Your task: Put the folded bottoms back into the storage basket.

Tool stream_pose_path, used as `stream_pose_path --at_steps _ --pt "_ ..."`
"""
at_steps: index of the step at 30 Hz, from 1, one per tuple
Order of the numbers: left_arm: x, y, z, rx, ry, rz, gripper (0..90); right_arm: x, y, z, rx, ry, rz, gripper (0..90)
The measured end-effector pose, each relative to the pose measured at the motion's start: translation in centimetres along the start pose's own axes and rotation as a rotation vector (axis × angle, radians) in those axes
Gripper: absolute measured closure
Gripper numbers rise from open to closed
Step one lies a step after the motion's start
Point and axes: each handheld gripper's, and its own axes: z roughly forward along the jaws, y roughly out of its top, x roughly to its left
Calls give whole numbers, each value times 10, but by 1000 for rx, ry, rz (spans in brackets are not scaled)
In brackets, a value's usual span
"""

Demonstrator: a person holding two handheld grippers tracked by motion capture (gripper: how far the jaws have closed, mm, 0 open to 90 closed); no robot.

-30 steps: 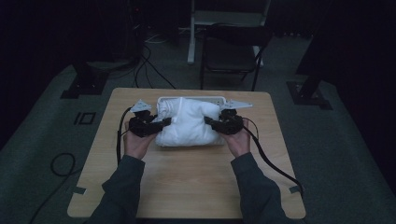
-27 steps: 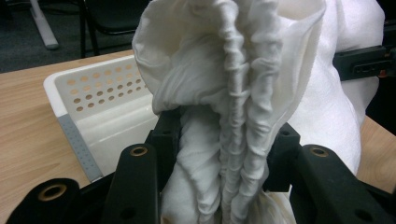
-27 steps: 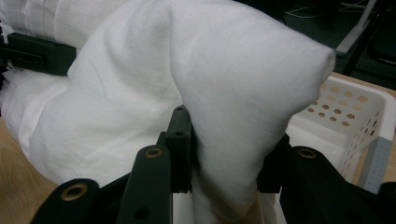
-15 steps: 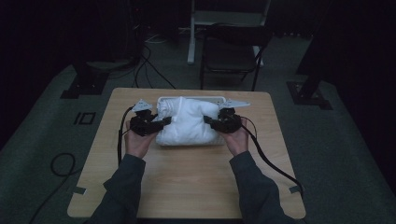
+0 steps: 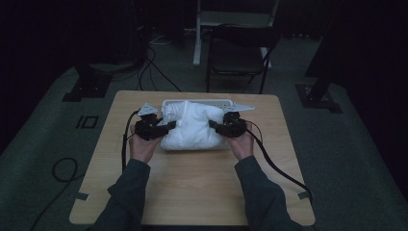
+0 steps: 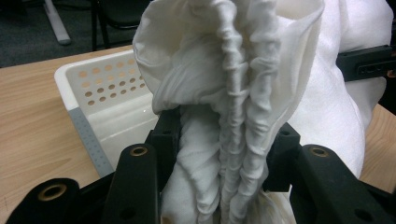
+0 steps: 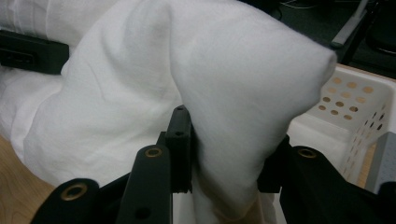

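**White cloth bundle held from both sides at the basket**

A white perforated plastic basket sits at the bench's far edge; its contents are hidden by the white cloth bunched before it. My left hand-held gripper pinches a gathered, pleated fold; my right hand-held gripper clamps a smooth fold.

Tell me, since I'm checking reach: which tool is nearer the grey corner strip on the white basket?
Left. The left tool, shut on the white cloth, sits right beside the grey strip. The right tool grips the cloth's opposite end, farther from it.
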Motion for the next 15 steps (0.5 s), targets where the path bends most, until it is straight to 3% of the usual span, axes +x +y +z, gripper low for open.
stream_pose_path --at_steps 15 --pt "1 2 4 -6 18 6 577 -3 1 5 -4 -2 6 653"
